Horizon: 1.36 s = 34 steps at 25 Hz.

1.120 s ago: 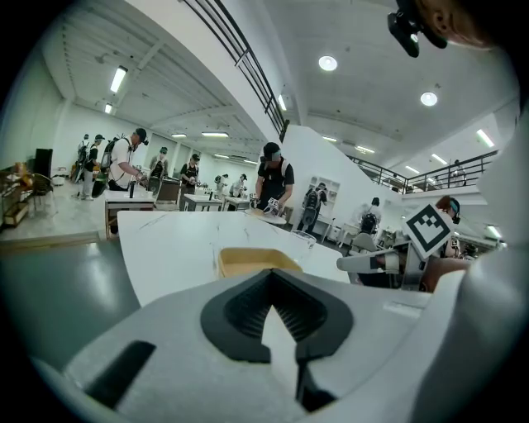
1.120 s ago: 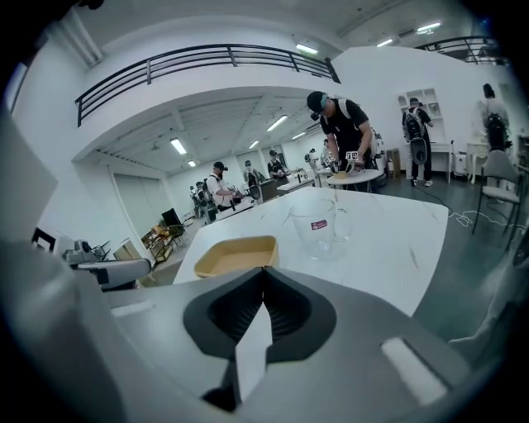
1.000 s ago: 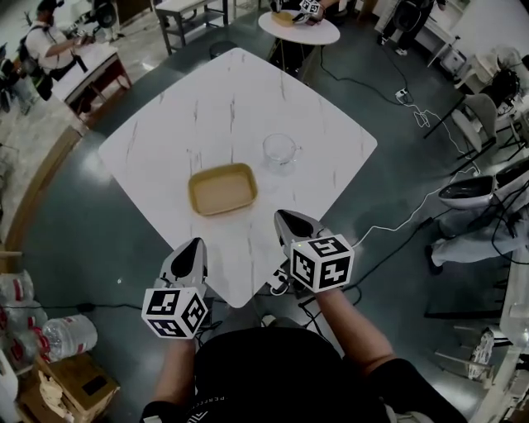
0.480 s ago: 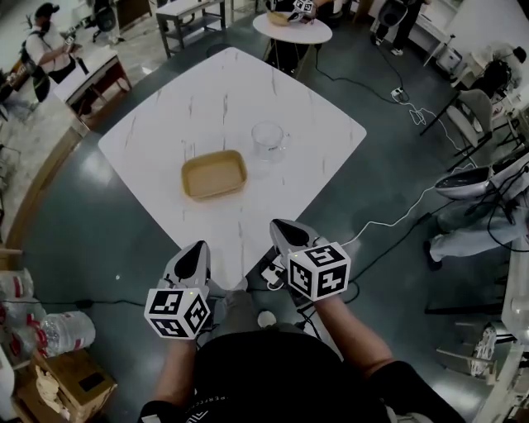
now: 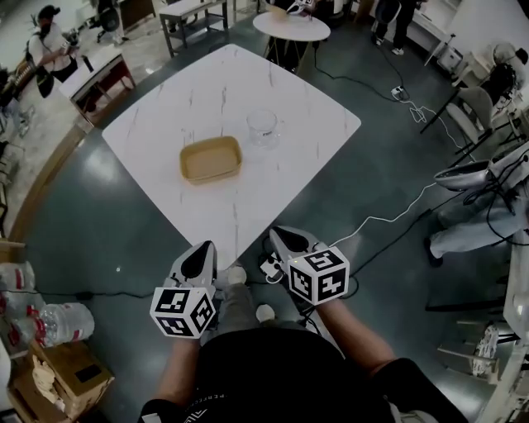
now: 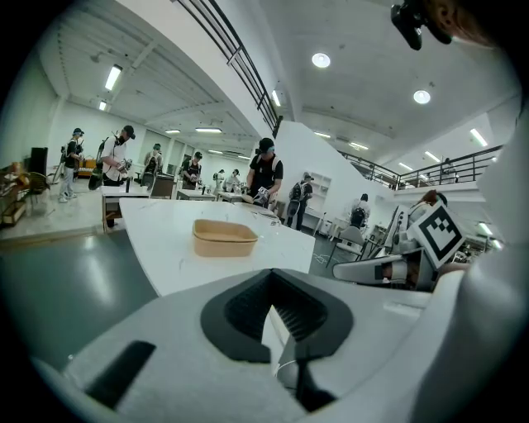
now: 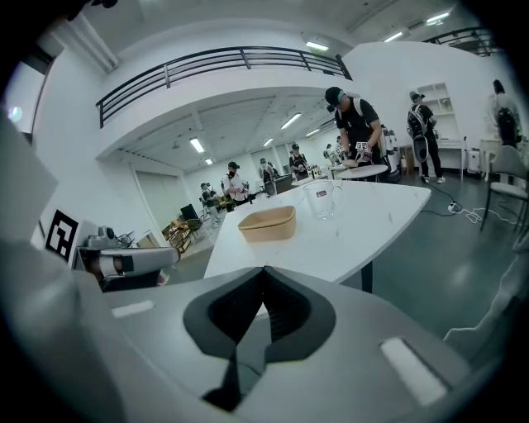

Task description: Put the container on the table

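Observation:
A tan rectangular container (image 5: 210,159) sits upright on the white marble table (image 5: 207,91), with a clear glass cup (image 5: 262,127) just to its right. Both grippers hang over the floor, short of the table's near corner. My left gripper (image 5: 200,253) and right gripper (image 5: 283,236) are shut with nothing between the jaws. In the left gripper view the container (image 6: 223,238) rests on the table ahead, well beyond the gripper (image 6: 271,285). The right gripper view shows the container (image 7: 267,223) and the cup (image 7: 321,199) far past its gripper (image 7: 264,277).
A power strip (image 5: 271,266) and a white cable (image 5: 388,219) lie on the dark floor by the table's near corner. A round table (image 5: 291,25) stands beyond. A cardboard box (image 5: 70,376) and water bottles (image 5: 58,322) are at lower left. People stand around.
Both grippers have drawn back from the table's near edge and now hang over the floor. The container and cup stay where they were on the table.

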{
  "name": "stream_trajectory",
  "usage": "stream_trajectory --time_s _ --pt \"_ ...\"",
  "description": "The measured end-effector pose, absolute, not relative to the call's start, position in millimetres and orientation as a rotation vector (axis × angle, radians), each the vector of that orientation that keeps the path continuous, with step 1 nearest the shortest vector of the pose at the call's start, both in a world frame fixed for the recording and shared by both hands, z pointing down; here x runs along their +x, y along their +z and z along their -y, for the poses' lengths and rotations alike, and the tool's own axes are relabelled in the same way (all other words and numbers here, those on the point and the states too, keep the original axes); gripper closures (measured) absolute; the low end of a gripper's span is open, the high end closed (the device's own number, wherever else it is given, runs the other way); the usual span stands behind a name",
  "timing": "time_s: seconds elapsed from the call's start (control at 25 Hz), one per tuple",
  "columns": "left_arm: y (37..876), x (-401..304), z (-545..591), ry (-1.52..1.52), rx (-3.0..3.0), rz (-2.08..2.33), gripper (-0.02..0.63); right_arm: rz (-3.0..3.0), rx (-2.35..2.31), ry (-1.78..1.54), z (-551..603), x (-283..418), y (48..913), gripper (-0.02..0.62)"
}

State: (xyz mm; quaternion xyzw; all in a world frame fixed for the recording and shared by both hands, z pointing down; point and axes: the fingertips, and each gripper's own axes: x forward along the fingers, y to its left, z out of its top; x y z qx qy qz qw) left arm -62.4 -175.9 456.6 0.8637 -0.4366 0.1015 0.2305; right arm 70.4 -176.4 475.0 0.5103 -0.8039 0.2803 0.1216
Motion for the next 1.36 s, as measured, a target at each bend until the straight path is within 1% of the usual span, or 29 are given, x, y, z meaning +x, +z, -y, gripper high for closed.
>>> stream_trajectory --time_s 0.48,1.36 --pt "463 -61 135 0.284 2.357 1.209 0.611 2.351 1.452 0.832 136 65 480 0.6" --pt "454 -57 136 0.281 2.397 1.187 0.611 2.4 1.495 0.834 134 74 460 0.6"
